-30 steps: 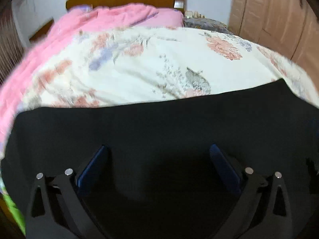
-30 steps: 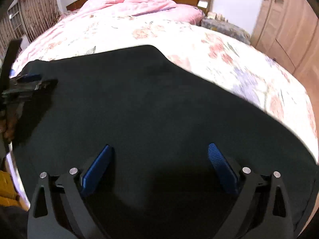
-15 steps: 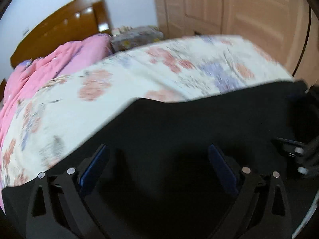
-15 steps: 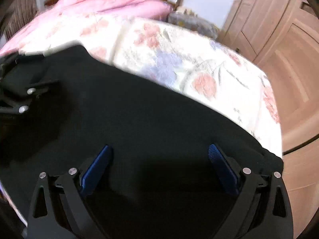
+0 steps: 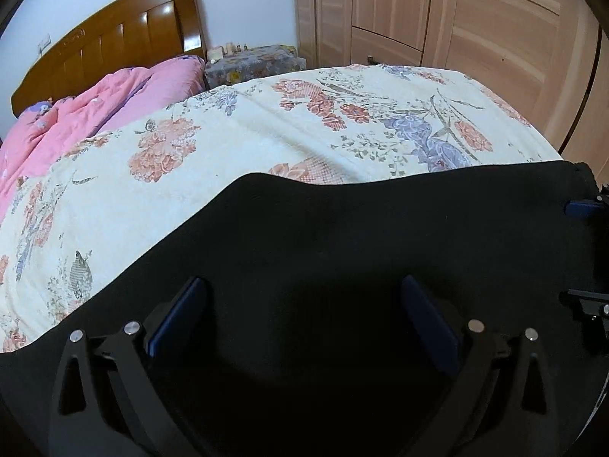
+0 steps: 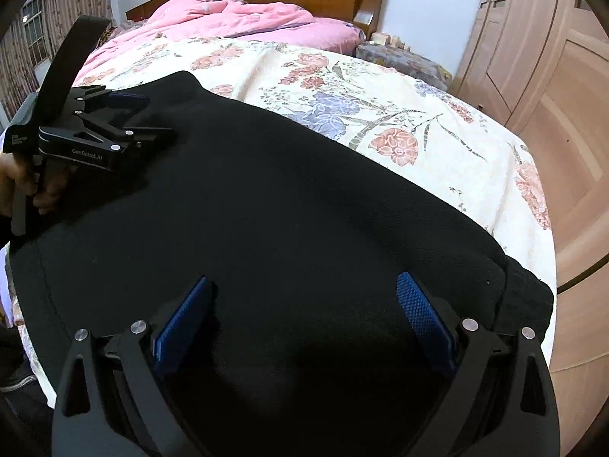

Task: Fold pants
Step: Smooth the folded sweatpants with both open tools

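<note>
Nearest the lens, both grippers hang just above dark cloth with their blue pads spread wide: the left gripper [image 5: 304,316] grips nothing, and the right gripper [image 6: 304,316] is likewise released and empty. Under them lie the black pants [image 6: 266,198], spread flat across the near end of the bed as one broad slab. At the right end, in the right wrist view, a seam and a thicker band of cloth [image 6: 529,304] poke out from under the top layer, which suggests a fold of some kind is already in — most likely leg laid over leg, though the pictures cannot settle that.

Further left in that view, a hand [image 6: 23,186] holds the left tool over the opposite end of the garment, so the two grippers stand well apart, one near each end. Judged from this, the lengthwise fold looks done and at least one crosswise fold is left — neither end has been pinched yet.

Beyond the pants runs the floral sheet [image 5: 266,129], then the pink quilt [image 6: 243,19] heaped at the wooden headboard [image 5: 114,49], with the wardrobe doors [image 5: 475,26] off to the right.
</note>
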